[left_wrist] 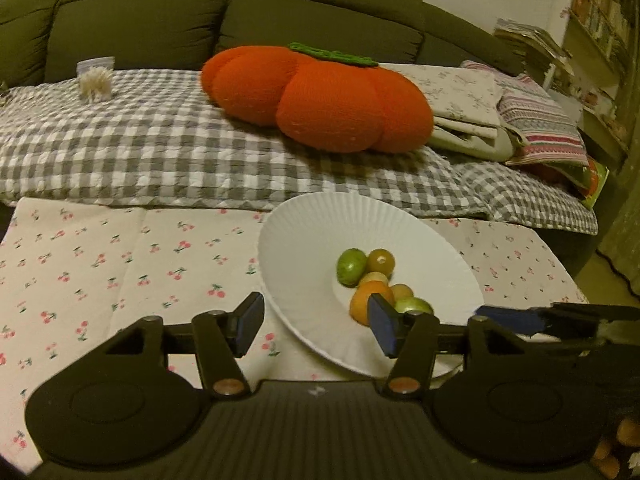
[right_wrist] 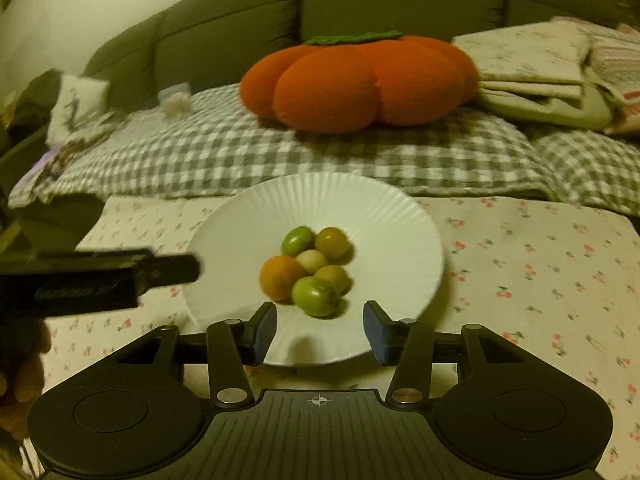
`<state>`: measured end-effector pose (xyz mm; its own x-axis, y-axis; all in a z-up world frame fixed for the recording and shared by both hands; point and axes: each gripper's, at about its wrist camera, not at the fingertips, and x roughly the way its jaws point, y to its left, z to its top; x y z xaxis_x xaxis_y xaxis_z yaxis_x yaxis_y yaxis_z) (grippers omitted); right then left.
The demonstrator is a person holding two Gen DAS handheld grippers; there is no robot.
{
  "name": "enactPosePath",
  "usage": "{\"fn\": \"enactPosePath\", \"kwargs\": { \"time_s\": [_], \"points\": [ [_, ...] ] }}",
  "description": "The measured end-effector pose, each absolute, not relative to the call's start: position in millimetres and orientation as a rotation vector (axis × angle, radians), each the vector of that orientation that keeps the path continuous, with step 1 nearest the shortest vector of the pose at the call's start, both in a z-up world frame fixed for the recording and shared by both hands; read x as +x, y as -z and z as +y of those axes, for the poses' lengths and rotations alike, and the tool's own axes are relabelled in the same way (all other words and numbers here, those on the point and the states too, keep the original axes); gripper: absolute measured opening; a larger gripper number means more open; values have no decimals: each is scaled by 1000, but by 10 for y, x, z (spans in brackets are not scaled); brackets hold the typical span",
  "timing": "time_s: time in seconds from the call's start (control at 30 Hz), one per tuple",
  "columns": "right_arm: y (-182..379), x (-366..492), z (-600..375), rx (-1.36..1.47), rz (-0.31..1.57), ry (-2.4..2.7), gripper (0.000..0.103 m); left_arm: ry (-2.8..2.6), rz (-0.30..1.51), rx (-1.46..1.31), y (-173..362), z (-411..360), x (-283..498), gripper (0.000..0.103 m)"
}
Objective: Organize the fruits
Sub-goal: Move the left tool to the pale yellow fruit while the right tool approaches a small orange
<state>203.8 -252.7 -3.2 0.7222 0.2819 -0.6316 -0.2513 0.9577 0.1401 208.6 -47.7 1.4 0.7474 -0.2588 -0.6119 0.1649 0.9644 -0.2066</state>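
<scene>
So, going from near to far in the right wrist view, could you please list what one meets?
Right gripper → white fluted plate of fruits → cherry-print cloth → grey checked blanket → orange pumpkin cushion → dark green sofa back.

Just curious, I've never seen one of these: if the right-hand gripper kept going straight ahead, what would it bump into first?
Probably the green fruit nearest it on the white plate. The right gripper is open, its fingers above the plate's near rim, though depth is hard to judge.
</scene>
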Motion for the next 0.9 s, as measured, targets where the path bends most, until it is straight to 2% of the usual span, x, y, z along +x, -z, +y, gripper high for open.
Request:
{"fn": "enactPosePath", "kwargs": {
  "time_s": [0.3, 0.57, 0.9],
  "points": [
    [-63, 1827, -2614, 129, 748, -257, 47, 199, 713, -139, -89, -377, 1871, 57],
    [-110, 1559, -2561, 152, 774, -282, 49, 155, 748, -130, -140, -223, 1581, 65],
    [-205, 1324, -2368, 151, 803, -356, 50, 133, 830, -124, -66, -92, 1253, 65]
  ]
}}
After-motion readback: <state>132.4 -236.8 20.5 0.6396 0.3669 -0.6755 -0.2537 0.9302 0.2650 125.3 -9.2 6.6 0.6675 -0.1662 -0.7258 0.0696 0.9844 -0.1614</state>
